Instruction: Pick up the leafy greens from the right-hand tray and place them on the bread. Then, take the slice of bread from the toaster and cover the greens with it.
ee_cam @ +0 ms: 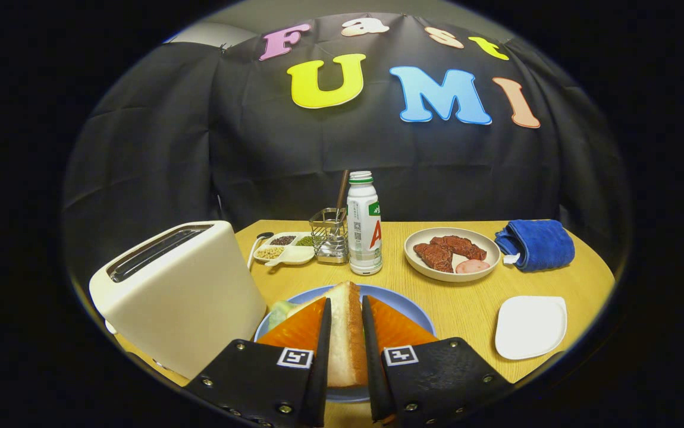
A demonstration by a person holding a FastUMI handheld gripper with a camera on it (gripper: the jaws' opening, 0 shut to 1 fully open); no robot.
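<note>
My gripper [346, 315] is shut on a slice of bread [345, 339], held on edge between both fingers, crust to the right. It hangs over a blue plate [404, 306]. Pale leafy greens [281, 311] peek out on that plate just left of the left finger. The white toaster [178, 291] stands to the left, close by, its slots on top showing no bread. A white square tray [530, 326] lies bare to the right of the fingers.
Beyond the plate stand a white bottle [364, 223], a wire holder [329, 235] with a stick, and a divided dish of beans [285, 246]. A beige plate of meat [452, 254] and a folded blue cloth [536, 244] sit at the back right.
</note>
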